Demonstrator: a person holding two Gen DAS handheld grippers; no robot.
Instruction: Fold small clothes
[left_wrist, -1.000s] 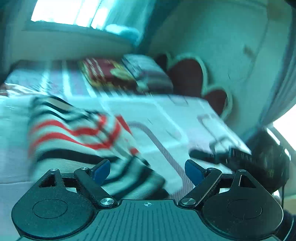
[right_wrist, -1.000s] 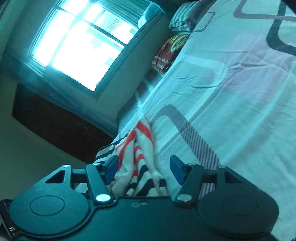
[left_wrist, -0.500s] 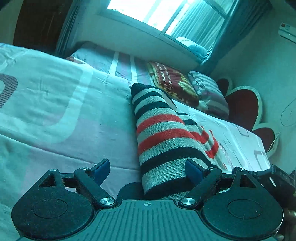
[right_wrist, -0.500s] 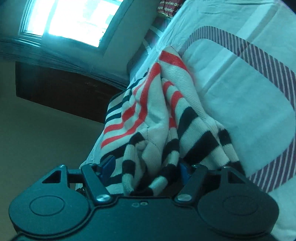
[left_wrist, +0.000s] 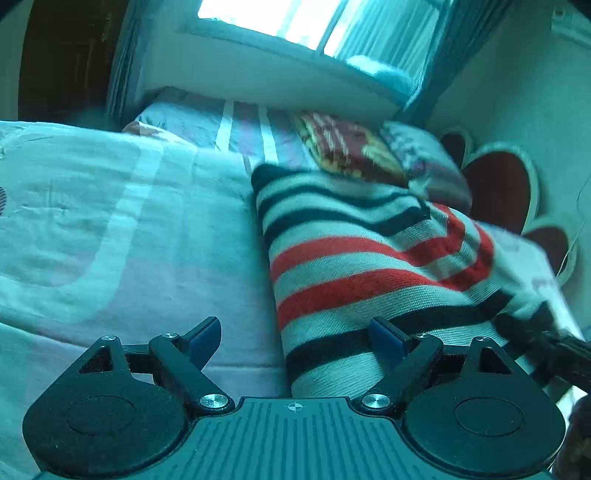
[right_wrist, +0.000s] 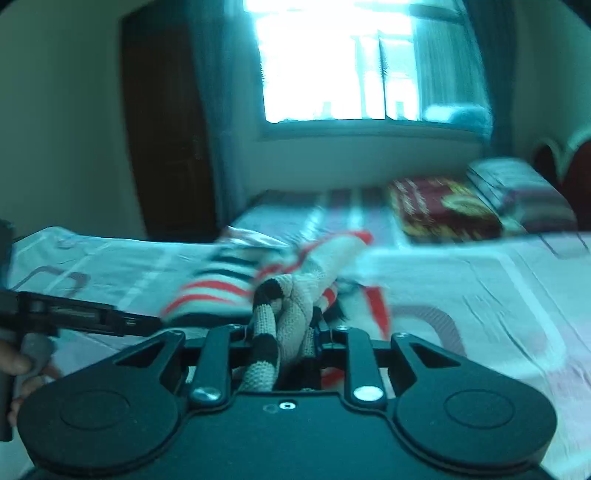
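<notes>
I am holding my right claw (right_wrist: 286, 332) pressed together on a bunched fold of the striped sweater (right_wrist: 284, 291), the knit squeezed into thick ropes between the fingers, so that the blue pads are almost hidden by the cloth. The rest of the sweater is trailing away from that pinch across the bed (right_wrist: 480, 280), its red, black and pale bands blurred in the right wrist view. My left claw (left_wrist: 295, 334) is hanging spread wide above the bed (left_wrist: 110, 236), gripping nothing; its right blue pad (left_wrist: 384, 334) is lying against or just over the near end of the sweater (left_wrist: 354, 266), while its left pad (left_wrist: 205, 332) is standing over bare sheet. From the left wrist view the sweater is lying as a long striped mound on the bed, running from just in front of the left claw away toward the pillows (left_wrist: 347, 151) at the head of the bed. The red patterned pillow is sitting just beyond the far end of the sweater, with a grey one beside it. In the right wrist view the left claw's black body (right_wrist: 74, 317) is reaching in from the left side of the bed, just beside the sweater's edge. Behind the bed a bright window (right_wrist: 332, 62) is glowing, with a dark wooden door (right_wrist: 166, 122) to the left of it
</notes>
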